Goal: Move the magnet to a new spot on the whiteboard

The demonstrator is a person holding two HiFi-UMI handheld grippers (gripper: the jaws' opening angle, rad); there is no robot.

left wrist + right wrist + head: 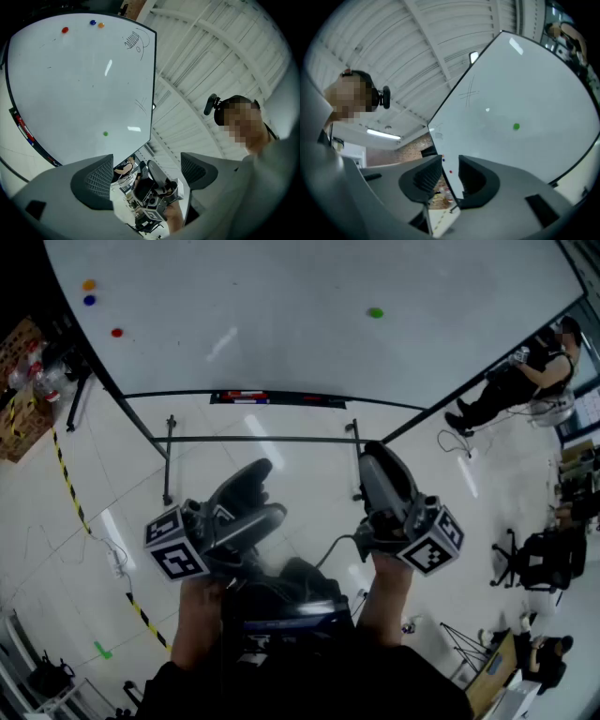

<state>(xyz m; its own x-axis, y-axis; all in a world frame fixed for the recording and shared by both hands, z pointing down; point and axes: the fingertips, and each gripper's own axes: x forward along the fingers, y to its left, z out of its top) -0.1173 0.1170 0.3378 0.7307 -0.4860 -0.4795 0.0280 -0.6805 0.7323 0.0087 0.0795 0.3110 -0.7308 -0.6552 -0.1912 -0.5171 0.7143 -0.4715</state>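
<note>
A small green magnet (375, 312) sticks to the whiteboard (281, 324) right of its middle. It also shows in the left gripper view as the green magnet (105, 133) and in the right gripper view as the green magnet (515, 126). Orange (89, 284), blue (89, 300) and red (116, 333) magnets sit at the board's left edge. My left gripper (272, 490) is held low, well short of the board, with jaws wide open and empty (146, 159). My right gripper (372, 457) hangs beside it, its jaws (450, 161) a narrow gap apart with nothing between them.
A marker tray (272, 397) runs along the board's bottom edge above the black stand frame (169, 442). A person sits on a chair (525, 381) at the right, with more office chairs (544, 559) below. Yellow-black tape (70, 484) crosses the floor at left.
</note>
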